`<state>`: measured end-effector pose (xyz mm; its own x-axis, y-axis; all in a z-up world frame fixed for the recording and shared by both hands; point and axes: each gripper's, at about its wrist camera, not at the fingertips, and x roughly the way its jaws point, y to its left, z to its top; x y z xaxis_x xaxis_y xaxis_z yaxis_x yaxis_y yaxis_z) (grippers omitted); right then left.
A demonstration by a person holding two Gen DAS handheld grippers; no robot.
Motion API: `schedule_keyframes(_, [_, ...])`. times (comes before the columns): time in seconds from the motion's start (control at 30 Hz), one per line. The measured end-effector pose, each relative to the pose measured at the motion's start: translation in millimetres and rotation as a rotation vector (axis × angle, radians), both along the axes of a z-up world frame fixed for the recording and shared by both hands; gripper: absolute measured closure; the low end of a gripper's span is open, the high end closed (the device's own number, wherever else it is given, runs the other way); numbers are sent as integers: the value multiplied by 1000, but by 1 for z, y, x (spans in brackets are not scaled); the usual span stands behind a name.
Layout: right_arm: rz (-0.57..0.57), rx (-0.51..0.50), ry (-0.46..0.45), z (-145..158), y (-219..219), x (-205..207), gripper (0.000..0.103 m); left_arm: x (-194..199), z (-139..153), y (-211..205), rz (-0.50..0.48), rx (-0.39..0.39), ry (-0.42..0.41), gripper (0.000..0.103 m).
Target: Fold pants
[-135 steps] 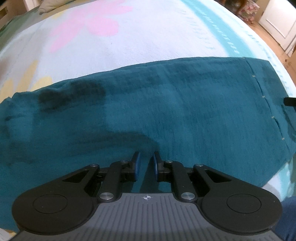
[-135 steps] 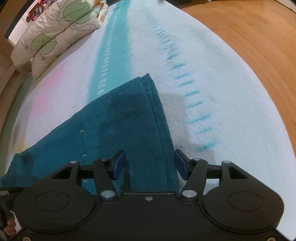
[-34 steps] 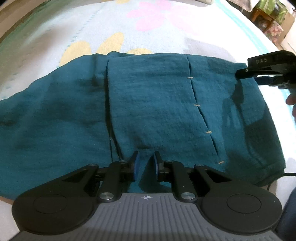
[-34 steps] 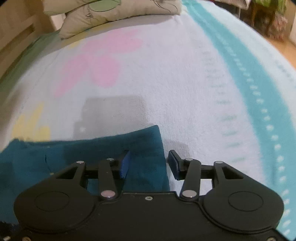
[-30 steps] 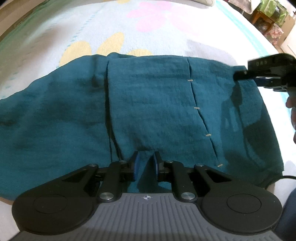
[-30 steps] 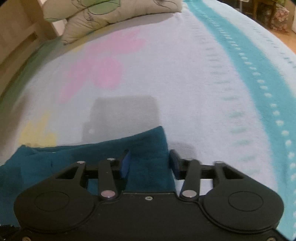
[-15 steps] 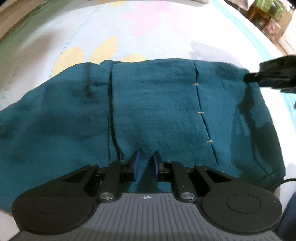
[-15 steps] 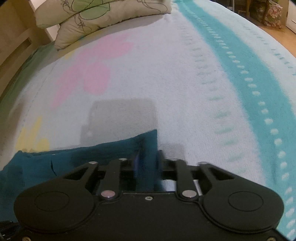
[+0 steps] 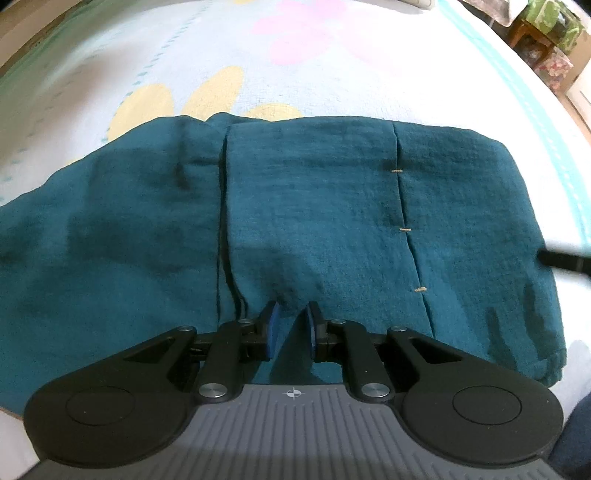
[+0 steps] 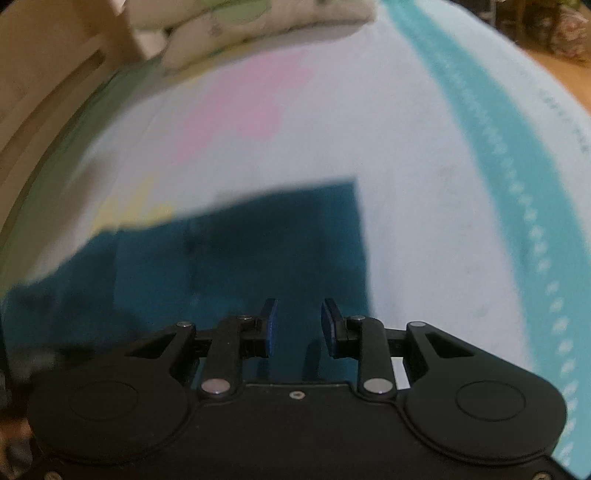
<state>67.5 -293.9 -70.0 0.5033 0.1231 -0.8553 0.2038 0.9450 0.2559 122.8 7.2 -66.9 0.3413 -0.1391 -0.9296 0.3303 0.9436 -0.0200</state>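
The teal pants (image 9: 314, 221) lie flat on the bed, partly folded over themselves, with a layer edge running down the left of centre. My left gripper (image 9: 291, 321) is narrowly parted over the near edge of the cloth, which bunches slightly between the blue pads; I cannot tell whether it pinches the fabric. In the right wrist view the pants (image 10: 240, 251) fill the lower left. My right gripper (image 10: 299, 317) is open and empty above the cloth near its right edge. A dark blurred part of the right gripper shows at the right edge of the left wrist view (image 9: 565, 258).
The bedspread (image 9: 332, 85) is pale with pink and yellow flowers and a teal stripe (image 10: 517, 184) along the right. Pillows (image 10: 240, 29) and a wooden headboard (image 10: 48, 85) lie at the far left. Boxes (image 9: 546, 33) stand beyond the bed's right side.
My right gripper has opened, let go of the pants corner and pulled back and up; its view is blurred. In the left view it has dropped to the right edge. The left gripper has barely moved.
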Motion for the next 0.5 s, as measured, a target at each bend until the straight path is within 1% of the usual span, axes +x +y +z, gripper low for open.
schedule_keyframes(0.1, [12,21,60,-20,10,-7,65,-2,-1,-3,-4,10,-5,88])
schedule_keyframes(0.17, [15,10,101,-31,14,-10,65,-3,-2,-6,-7,14,-9,88])
schedule_keyframes(0.2, [21,-3,105,-35,15,-10,66,-4,-2,-7,-7,15,-10,88])
schedule_keyframes(0.27, [28,-19,73,-38,18,-15,66,-5,-2,-7,-8,17,-13,88])
schedule_keyframes(0.37, [43,-25,62,-42,18,-15,66,-6,-4,-9,-11,27,-16,88])
schedule_keyframes(0.43, [75,-56,55,-45,21,-12,66,-7,-6,-10,-11,34,-18,88])
schedule_keyframes(0.47, [87,-71,53,-45,24,-12,65,-7,-6,-11,-11,38,-19,88])
schedule_keyframes(0.5, [100,-82,49,-45,27,-11,60,-8,-6,-11,-12,42,-20,88])
